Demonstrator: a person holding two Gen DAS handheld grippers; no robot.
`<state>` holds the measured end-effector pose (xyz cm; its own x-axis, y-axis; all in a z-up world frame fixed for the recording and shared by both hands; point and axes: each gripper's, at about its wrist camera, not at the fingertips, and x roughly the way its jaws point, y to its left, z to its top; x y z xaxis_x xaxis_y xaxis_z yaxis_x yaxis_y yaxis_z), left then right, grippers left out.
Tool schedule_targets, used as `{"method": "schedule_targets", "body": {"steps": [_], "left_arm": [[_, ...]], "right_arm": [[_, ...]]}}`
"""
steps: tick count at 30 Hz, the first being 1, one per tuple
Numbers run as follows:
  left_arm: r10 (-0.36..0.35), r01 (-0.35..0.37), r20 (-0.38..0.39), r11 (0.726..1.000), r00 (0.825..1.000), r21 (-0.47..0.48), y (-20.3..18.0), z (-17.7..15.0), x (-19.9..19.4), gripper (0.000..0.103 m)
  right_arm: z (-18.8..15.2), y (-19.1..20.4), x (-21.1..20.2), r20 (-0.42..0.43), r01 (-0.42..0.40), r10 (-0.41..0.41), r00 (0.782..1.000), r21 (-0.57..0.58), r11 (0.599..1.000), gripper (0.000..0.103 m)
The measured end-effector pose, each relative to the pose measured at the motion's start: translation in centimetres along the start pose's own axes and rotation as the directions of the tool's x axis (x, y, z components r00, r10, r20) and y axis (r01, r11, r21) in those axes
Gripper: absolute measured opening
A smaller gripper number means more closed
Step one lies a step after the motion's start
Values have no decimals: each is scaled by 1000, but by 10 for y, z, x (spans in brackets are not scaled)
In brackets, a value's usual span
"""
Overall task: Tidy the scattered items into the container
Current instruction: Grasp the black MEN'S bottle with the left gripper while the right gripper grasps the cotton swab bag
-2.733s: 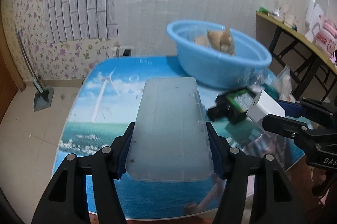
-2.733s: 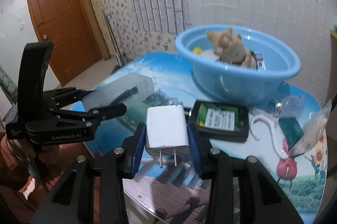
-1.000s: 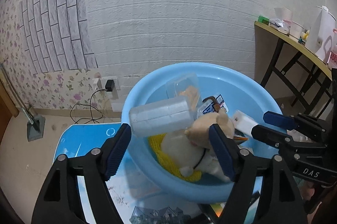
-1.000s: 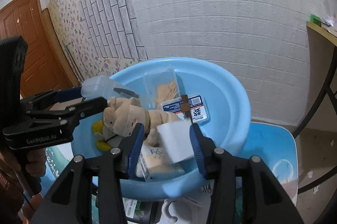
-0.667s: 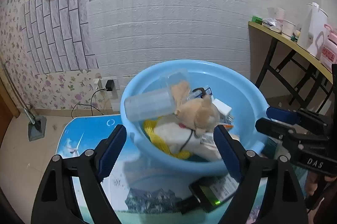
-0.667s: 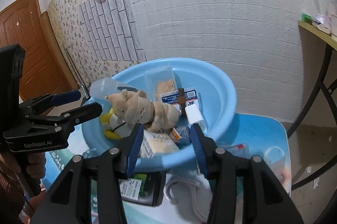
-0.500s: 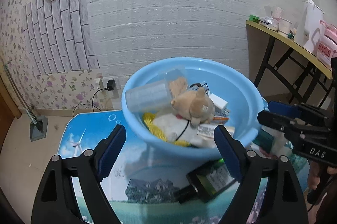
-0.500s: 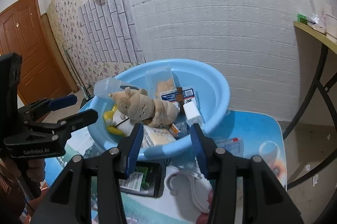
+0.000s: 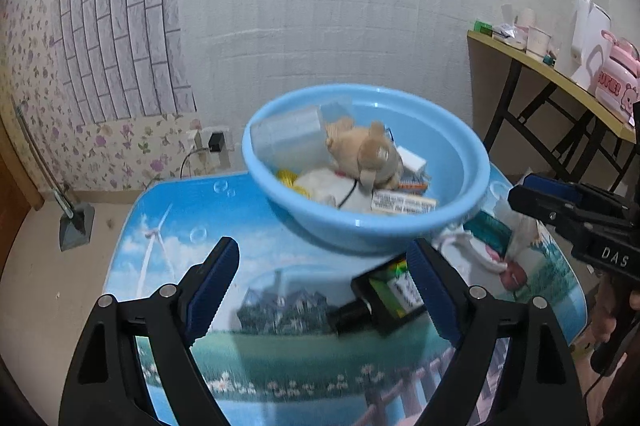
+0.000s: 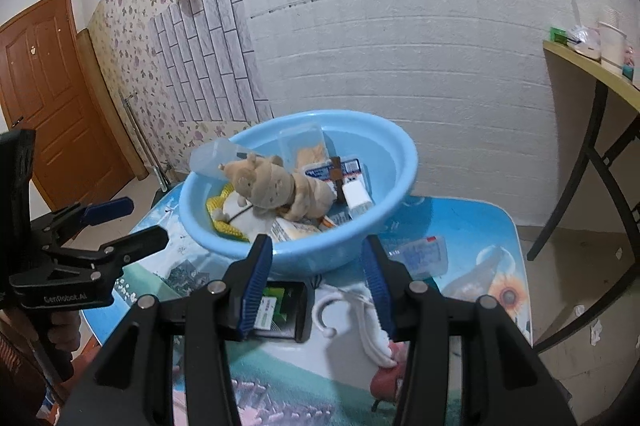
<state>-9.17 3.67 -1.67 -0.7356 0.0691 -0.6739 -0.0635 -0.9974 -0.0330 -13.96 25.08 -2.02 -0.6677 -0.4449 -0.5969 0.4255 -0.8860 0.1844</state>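
Both grippers are seen empty above the near part of the table [image 9: 168, 226]. On the left gripper [image 9: 324, 290] the blue-padded jaws are spread wide, with nothing between them but the printed tabletop beneath. On the right gripper [image 10: 316, 278] the jaws are parted more narrowly, and no object is pressed by the pads.

A round, light blue plastic basin [image 9: 452, 218] is set at the far middle of the table. It is filled with a loose heap: a tan plush animal [image 9: 368, 154] is laid across the top, a frosted translucent box [image 9: 288, 138] is leaned against the far left rim, and a white charger block [image 10: 356, 196] is lodged to the right of the plush. Something yellow [image 10: 218, 206] and several printed packets are partly covered beneath; their details cannot be made out.

Several items are left on the table outside the basin. A black case with a green and white label [image 10: 280, 310] is laid flat just near the basin. A white hook-shaped piece [image 10: 360, 310] is placed to its right, and a clear packet with blue print [image 10: 424, 256] is set farther right, beside the basin.

The right gripper is also visible at the right edge of the left wrist view, held by a hand [image 9: 624, 310].
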Motion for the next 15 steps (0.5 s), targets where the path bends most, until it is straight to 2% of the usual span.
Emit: {"method": "schedule_targets", "body": {"steps": [5, 15], "left_arm": [[-4, 2, -40, 1000, 999, -30, 6, -21, 5, 92], [-47, 35, -125, 995, 991, -95, 9, -48, 23, 93]], "right_arm": [[-16, -10, -1, -27, 16, -15, 1000, 22, 1000, 46], [-48, -36, 4, -87, 58, -52, 995, 71, 996, 46]]}}
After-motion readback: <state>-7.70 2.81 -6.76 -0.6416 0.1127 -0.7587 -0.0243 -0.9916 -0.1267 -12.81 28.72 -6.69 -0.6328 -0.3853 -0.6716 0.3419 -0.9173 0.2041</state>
